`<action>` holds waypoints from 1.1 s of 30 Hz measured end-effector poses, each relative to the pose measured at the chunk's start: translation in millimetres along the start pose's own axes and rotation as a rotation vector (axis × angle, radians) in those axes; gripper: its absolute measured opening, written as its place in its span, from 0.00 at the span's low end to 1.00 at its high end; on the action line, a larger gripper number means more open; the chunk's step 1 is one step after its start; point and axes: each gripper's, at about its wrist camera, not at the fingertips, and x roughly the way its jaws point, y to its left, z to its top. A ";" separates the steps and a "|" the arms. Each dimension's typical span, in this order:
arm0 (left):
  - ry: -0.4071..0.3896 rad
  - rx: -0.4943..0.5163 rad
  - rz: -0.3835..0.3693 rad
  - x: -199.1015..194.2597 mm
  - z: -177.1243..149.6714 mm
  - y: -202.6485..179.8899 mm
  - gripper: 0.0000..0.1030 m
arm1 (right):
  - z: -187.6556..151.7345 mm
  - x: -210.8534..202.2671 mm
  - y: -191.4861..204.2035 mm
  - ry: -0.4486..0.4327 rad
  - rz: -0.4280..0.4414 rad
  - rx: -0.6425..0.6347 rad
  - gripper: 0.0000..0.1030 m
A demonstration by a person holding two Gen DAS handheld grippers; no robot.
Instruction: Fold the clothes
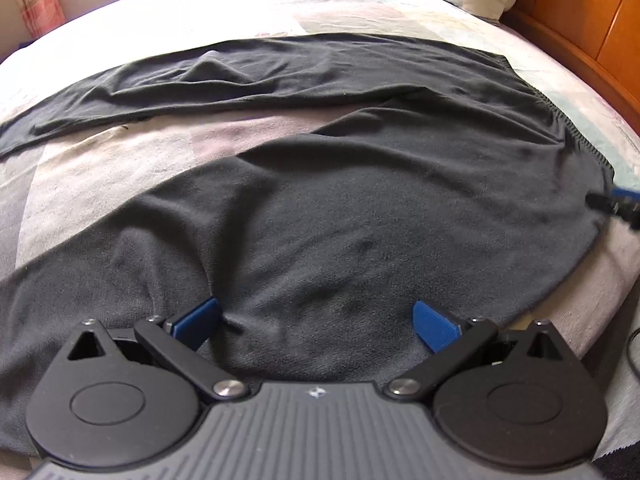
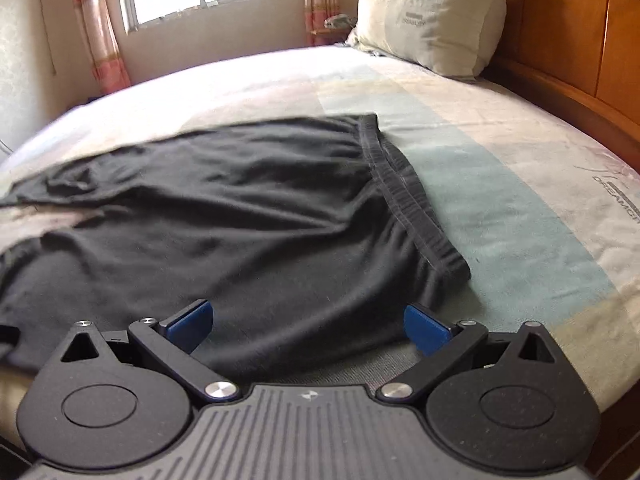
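**Both grippers hanging open over black trousers on the bed**

The left gripper is hovering with its blue-padded fingers spread wide, gripping nothing. Its body is matte black plastic with round pivot discs and a ribbed grey plate at the centre. Directly beneath and ahead of it, the black trousers are lying flat on the bed, the near leg filling the space between the fingers. The cloth is looking soft, matte and slightly fuzzy, with shallow creases. The far leg is stretching away to the left, wrinkled, with a wedge of bedsheet showing between the two legs.

The right gripper is likewise standing open, its blue pads apart and empty, poised over the near edge of the trousers close to the waist. The ribbed elastic waistband is running away from it, bunched and stitched in rows. The sheet is showing pale blocks of cream, green and pink. A plump cream pillow is leaning against the glossy wooden headboard.
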 end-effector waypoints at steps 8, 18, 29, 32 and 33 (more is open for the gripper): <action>-0.009 -0.006 -0.006 -4.1 -0.8 3.7 0.99 | 6.8 28.8 3.4 0.036 -0.023 -0.030 1.00; -0.019 -0.043 0.015 -1.6 1.4 13.3 0.99 | 11.9 9.2 -0.4 0.028 -0.054 0.022 1.00; -0.022 -0.058 0.003 -6.9 -3.2 20.5 0.99 | -0.1 28.1 64.4 0.093 0.071 -0.150 1.00; -0.028 -0.053 -0.007 -10.6 -12.9 27.5 0.99 | -4.9 23.7 68.4 0.081 0.066 -0.183 1.00; -0.024 -0.057 -0.007 -13.5 -14.2 29.1 0.99 | -4.6 23.1 67.5 0.083 0.069 -0.179 1.00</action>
